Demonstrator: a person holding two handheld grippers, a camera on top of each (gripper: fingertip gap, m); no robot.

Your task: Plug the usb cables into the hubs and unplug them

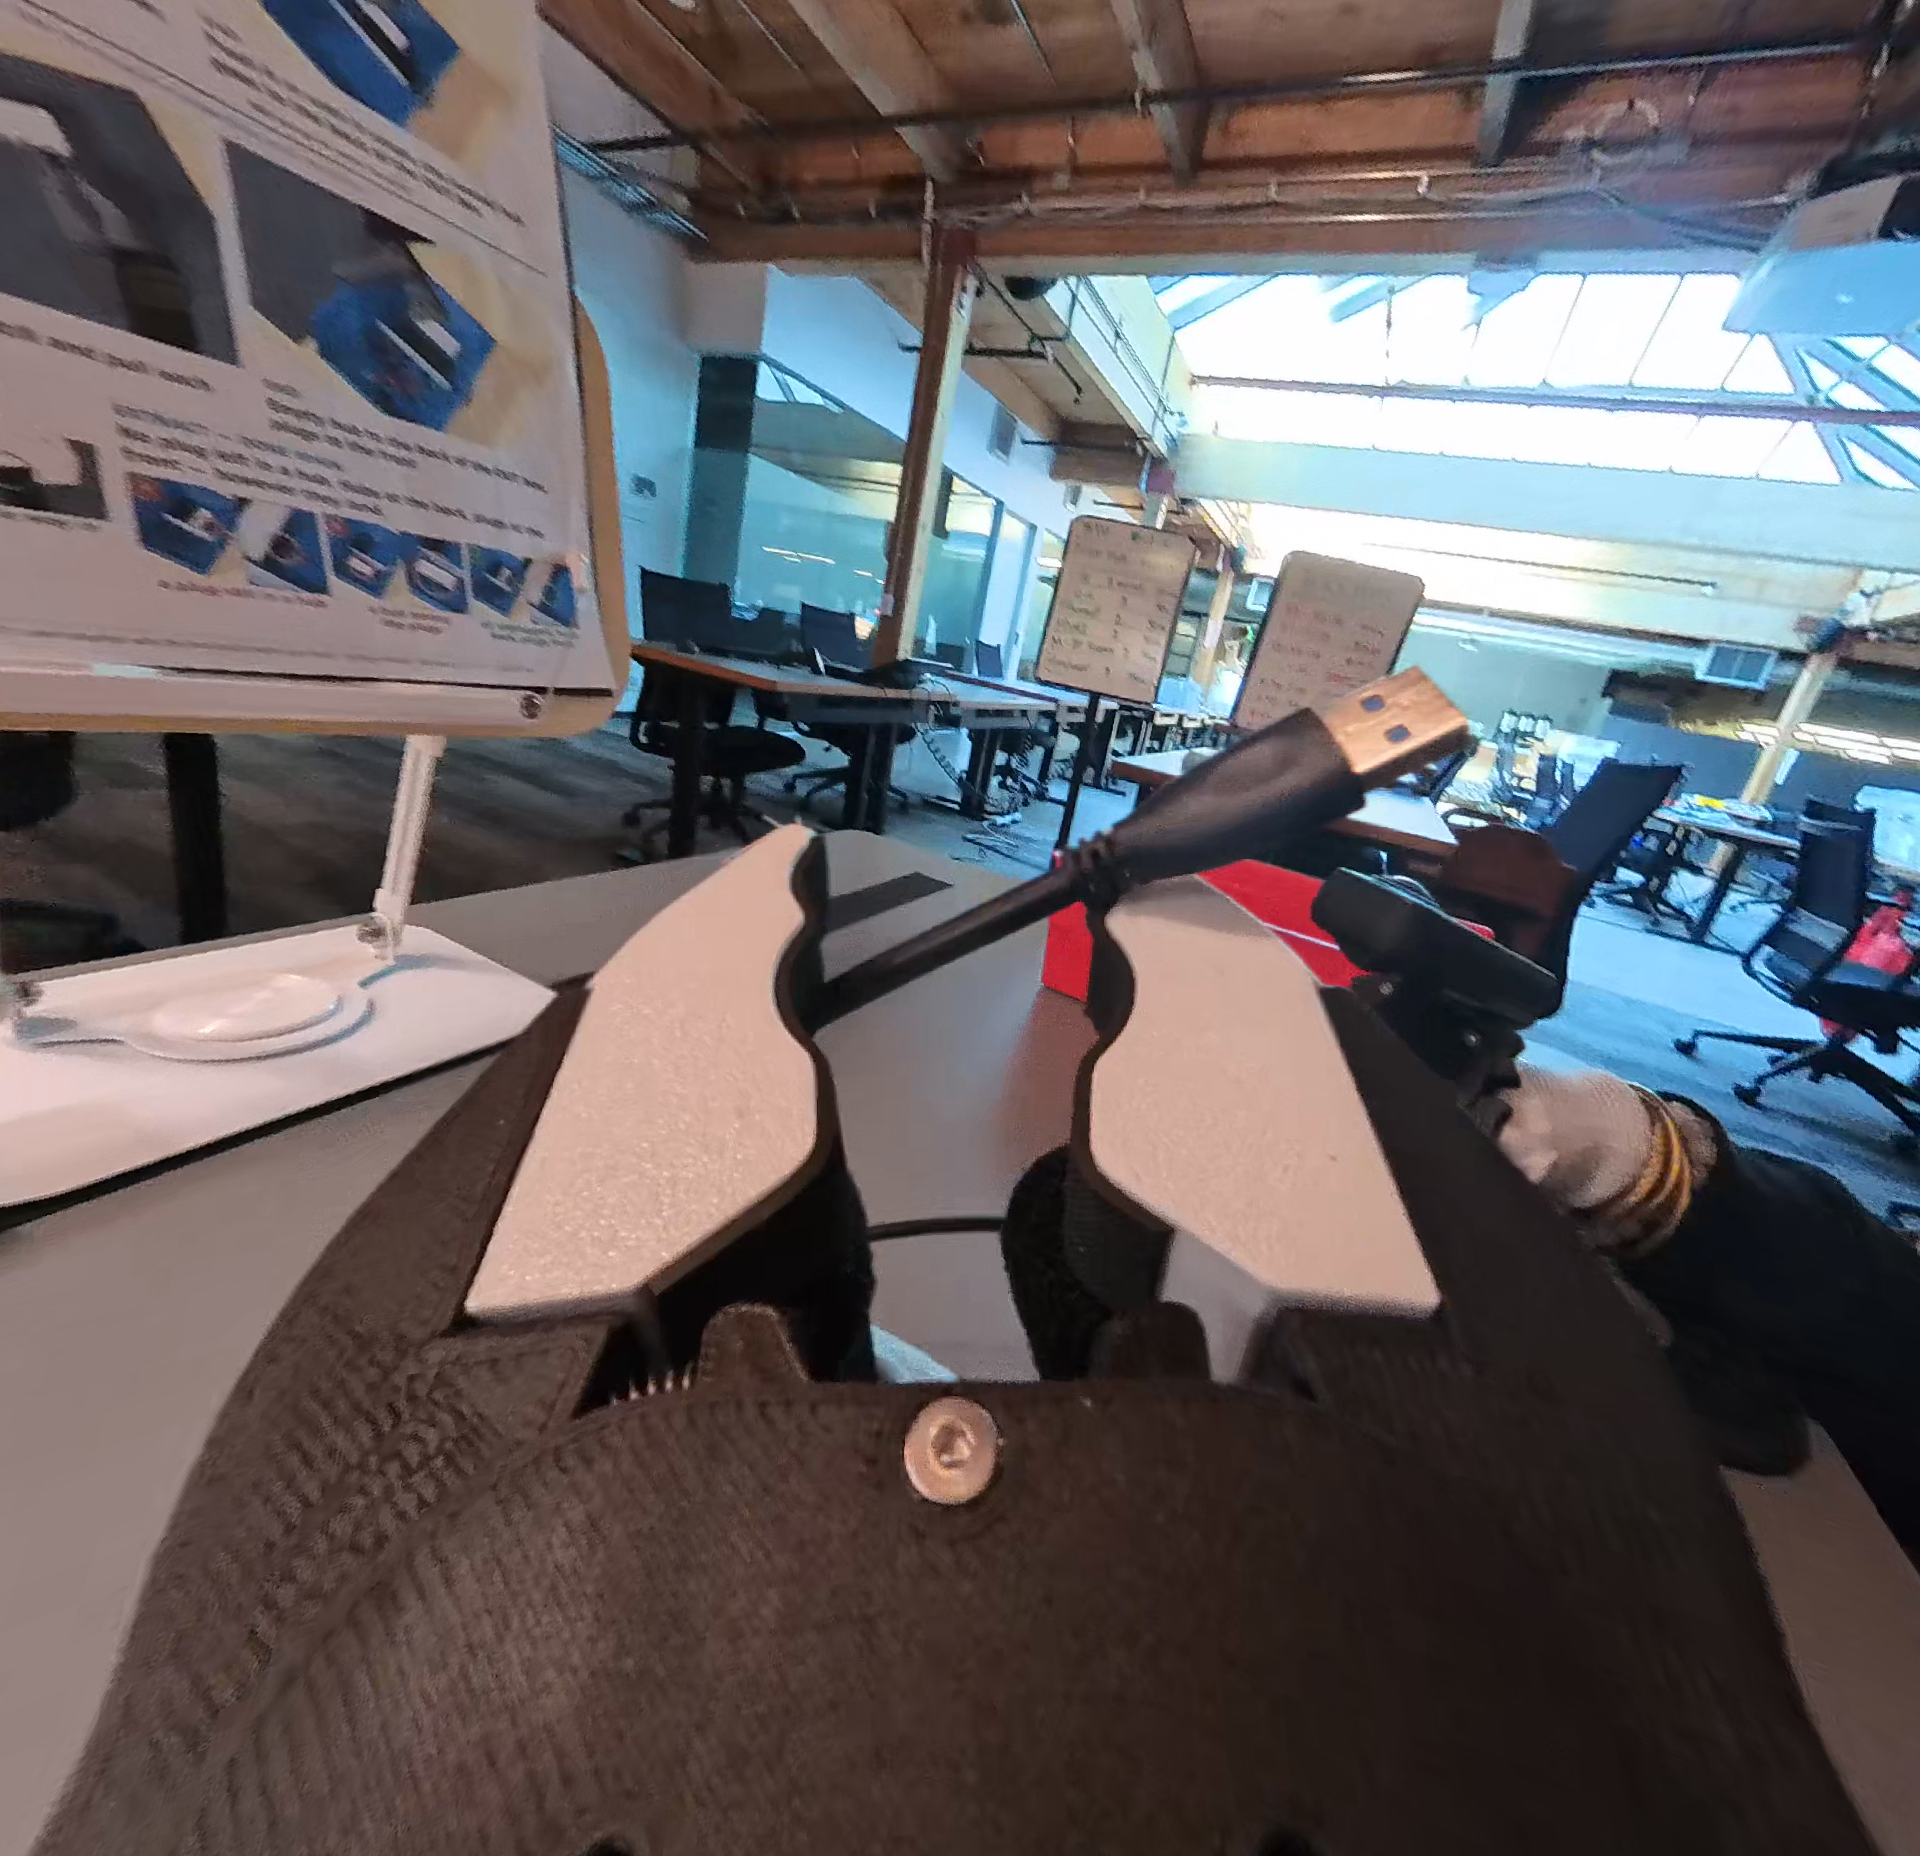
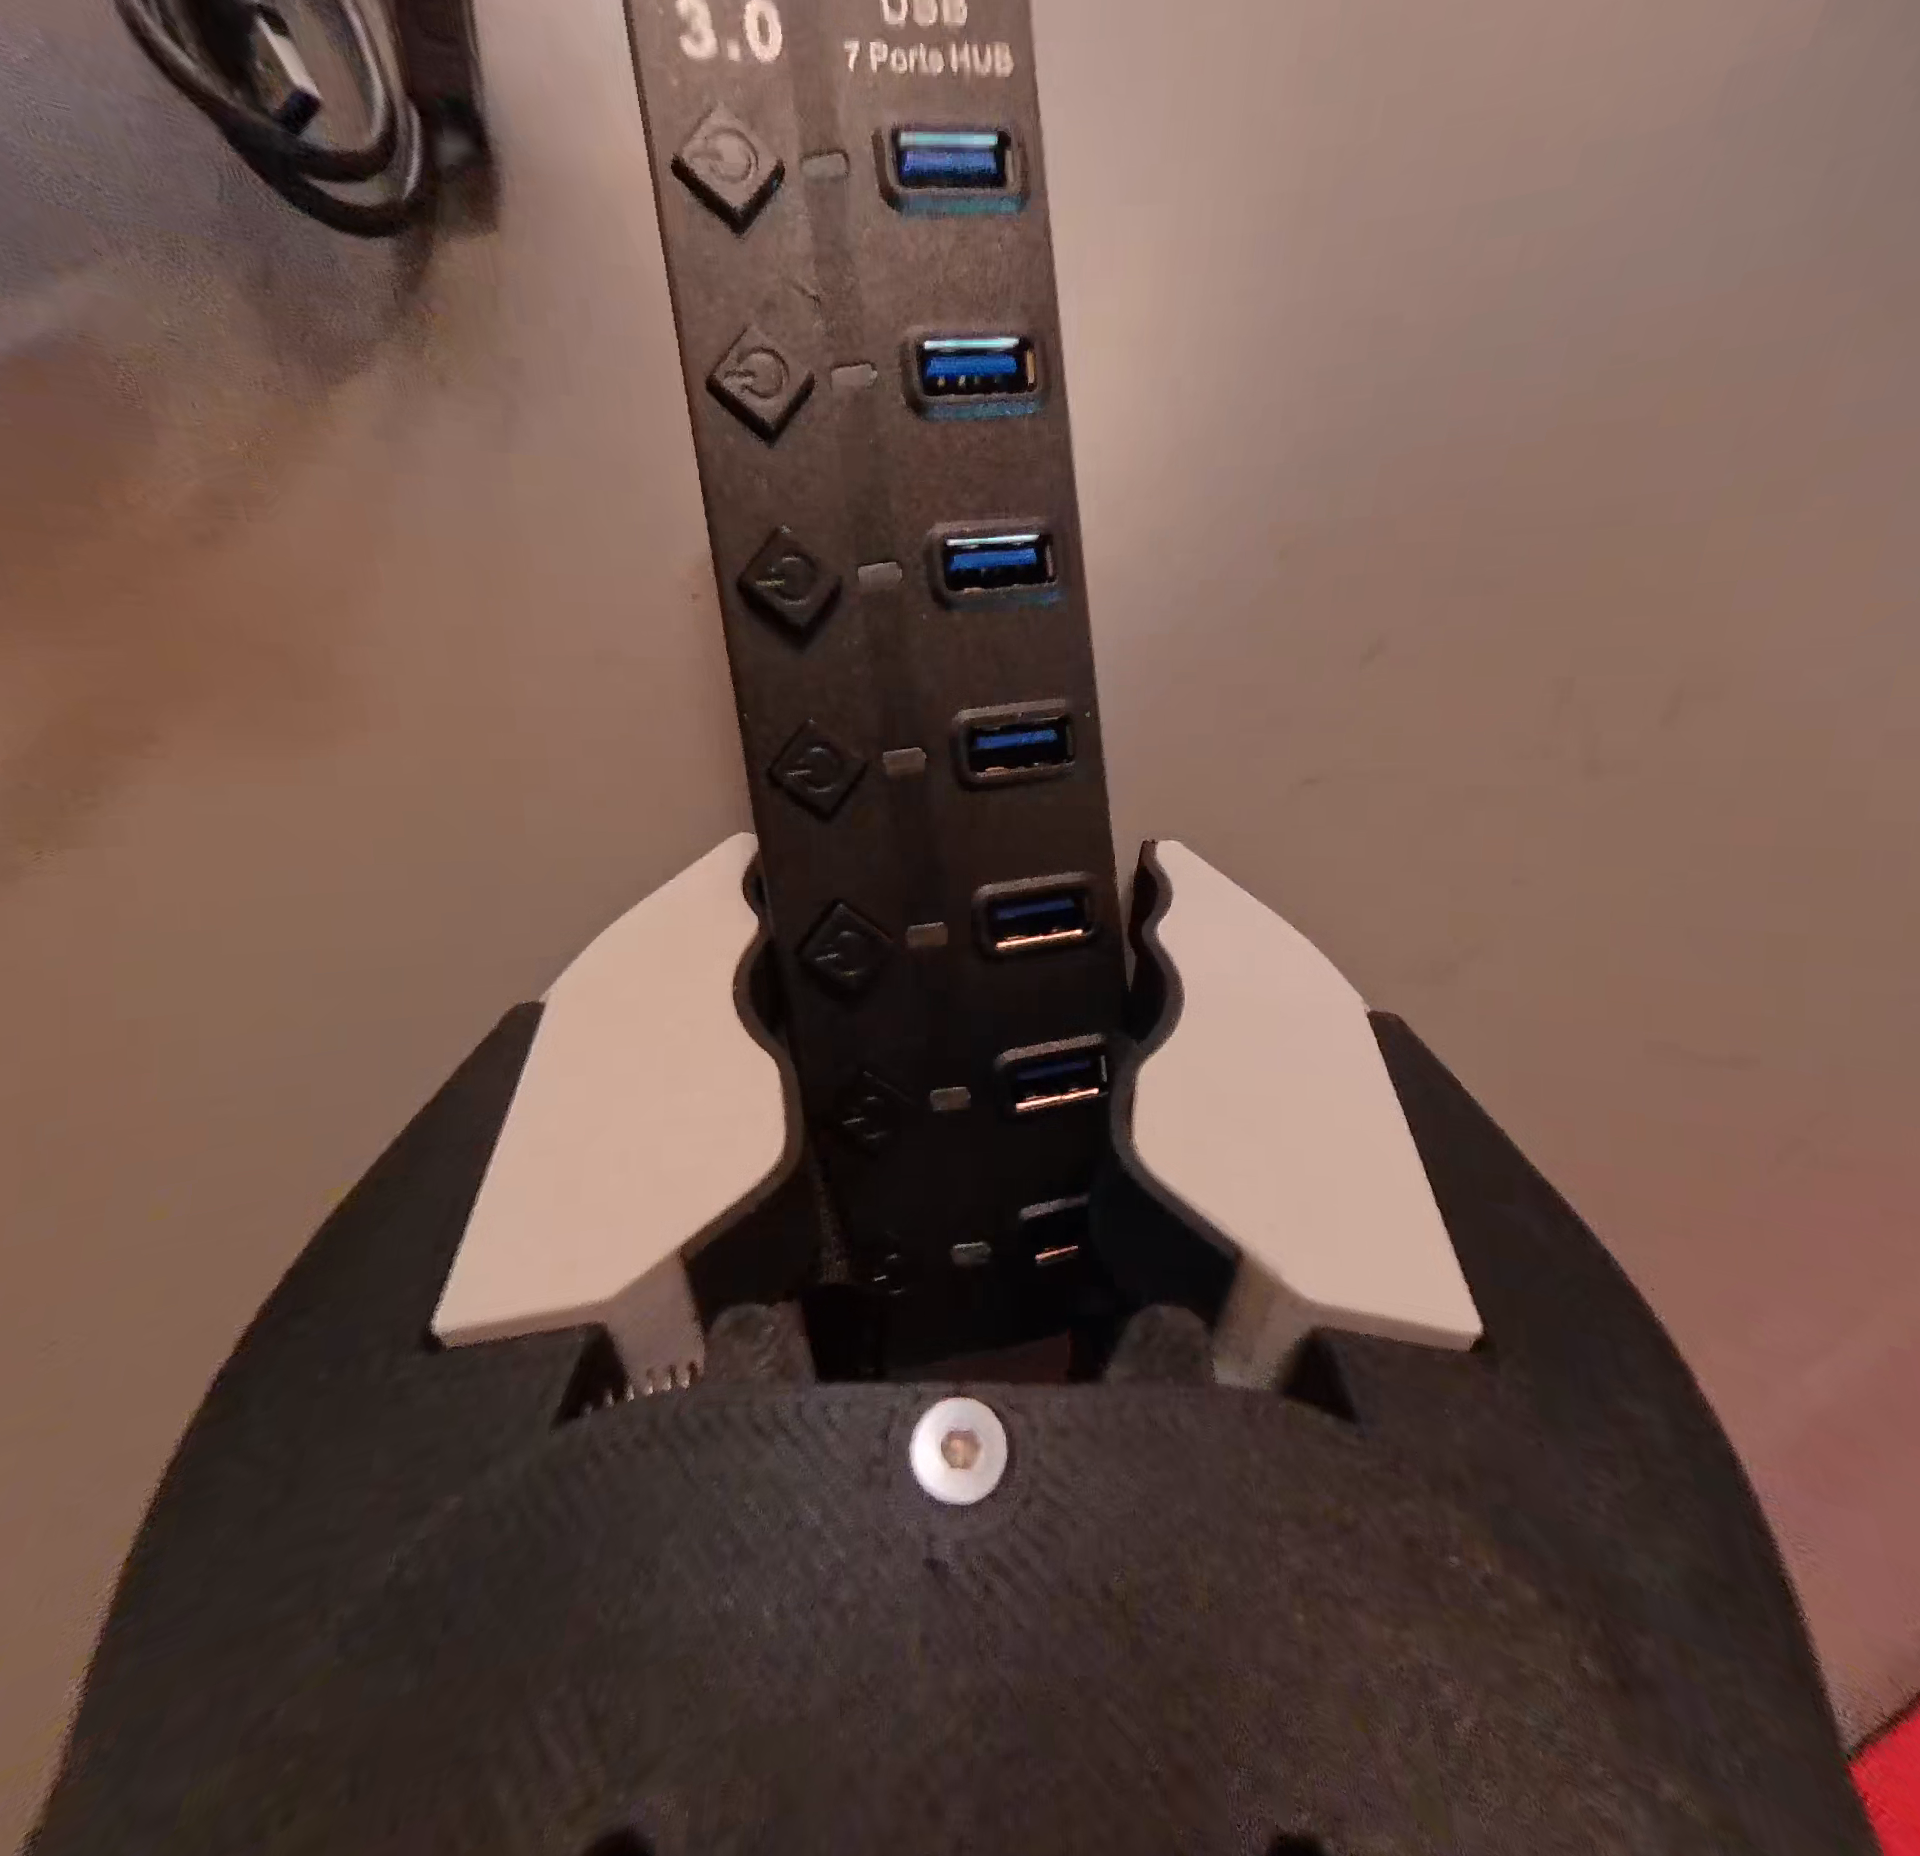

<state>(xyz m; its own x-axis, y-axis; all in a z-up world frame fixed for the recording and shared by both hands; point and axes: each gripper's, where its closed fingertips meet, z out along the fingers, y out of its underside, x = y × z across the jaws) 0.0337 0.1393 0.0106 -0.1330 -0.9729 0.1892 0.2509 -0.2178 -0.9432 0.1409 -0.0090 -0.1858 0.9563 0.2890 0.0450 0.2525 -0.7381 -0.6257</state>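
Grey table w/ a big open office behind it: wood-beam ceiling, skylights, rows of desks, black office chairs, two whiteboards on stands. At left, a printed instruction sheet is mounted on a tilted board w/ a white base resting on the table. A red box sits farther back on the table, just past the fingertips. Left gripper: jaws spread, nothing clamped btwn them. The black usb cable crosses the gap near the tips, lying against the tip of the right-hand finger, plug end raised and pointing up-right, metal shell w/ blue insert showing; can't tell what holds it up. Beyond, at right, a gloved hand holds the other tool. Right wrist view looks down on the same grey top: long black hub runs away from the camera, slightly tilted, w/ a row of blue ports on its right side, diamond buttons on its left; all visible ports empty. Right gripper straddles the hub's near end, white fingers on either side; left one touches the hub's edge, right one looks just clear, so can't tell if it's gripping. Coiled black cord w/ a plug lies top left, well apart from the hub.
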